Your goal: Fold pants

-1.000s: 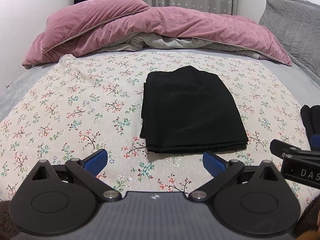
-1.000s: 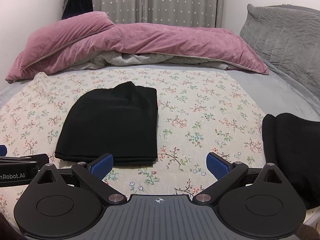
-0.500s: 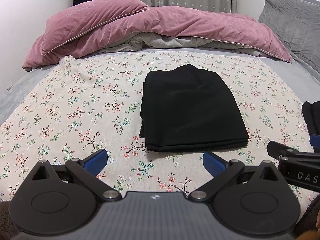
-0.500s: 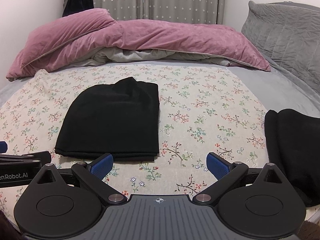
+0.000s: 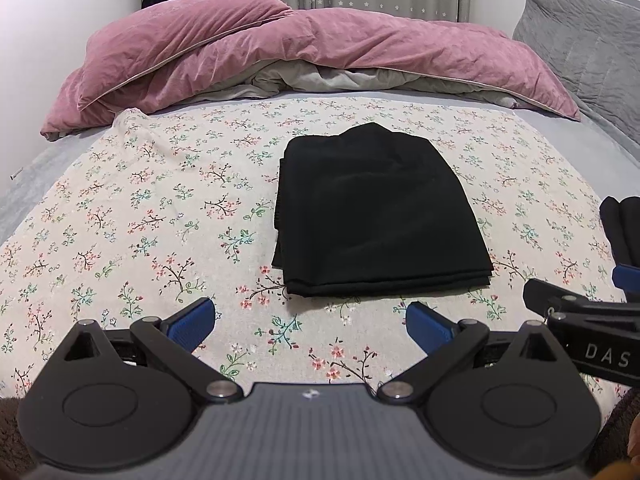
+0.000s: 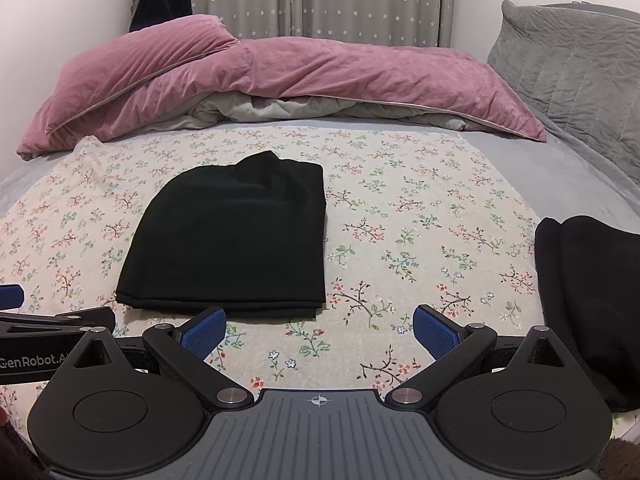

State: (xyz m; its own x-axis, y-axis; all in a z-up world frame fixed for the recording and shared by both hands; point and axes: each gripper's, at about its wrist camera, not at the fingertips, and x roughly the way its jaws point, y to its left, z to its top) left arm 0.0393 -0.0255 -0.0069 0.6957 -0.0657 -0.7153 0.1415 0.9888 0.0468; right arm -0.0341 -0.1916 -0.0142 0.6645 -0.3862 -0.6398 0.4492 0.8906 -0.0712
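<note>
White "GenRobot.AI" lettering marks the left tool (image 6: 12, 300) beside folded pants (image 6: 228, 236).

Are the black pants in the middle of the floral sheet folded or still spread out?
Folded. The black pants lie as a compact rectangle on the floral sheet, with stacked layer edges visible along the near side.

The second black garment (image 6: 592, 300) runs off the right edge, its extent unseen.
</note>
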